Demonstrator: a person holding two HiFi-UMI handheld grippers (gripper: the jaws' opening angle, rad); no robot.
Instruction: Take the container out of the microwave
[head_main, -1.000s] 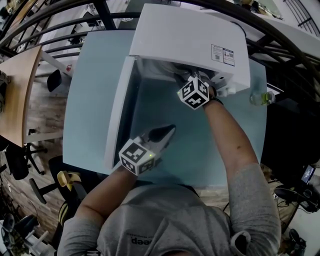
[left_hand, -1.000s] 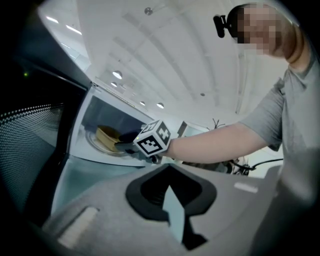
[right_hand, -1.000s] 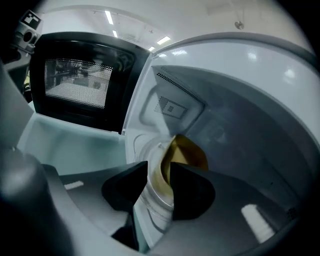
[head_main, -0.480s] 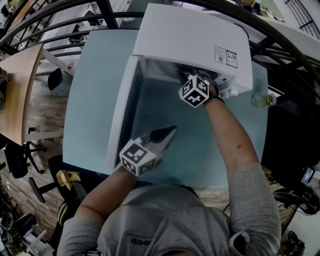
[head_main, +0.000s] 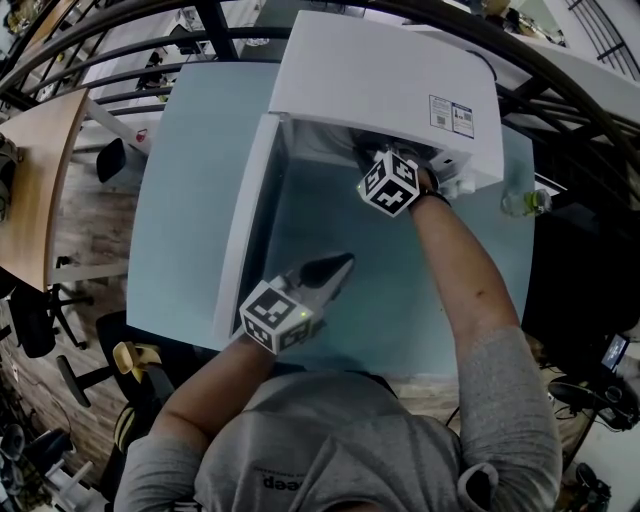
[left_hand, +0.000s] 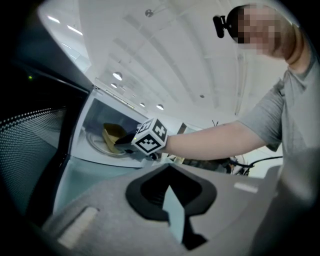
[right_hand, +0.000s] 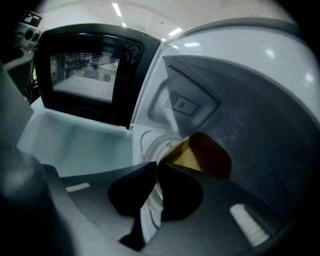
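Container (right_hand: 202, 155) inside open microwave (head_main: 380, 80)

The white box microwave (head_main: 385, 80) sits at the back of the pale blue table (head_main: 190, 200), door (head_main: 245, 220) open to the left, with the yellow container (right_hand: 205, 152) inside on the round glass plate (right_hand: 148, 143)

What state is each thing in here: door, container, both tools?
door, swung wide open
container, inside the microwave, gripped at its rim
right tool, jaws have just been closing, now shut on the container's rim
left tool, shut, empty, over the table
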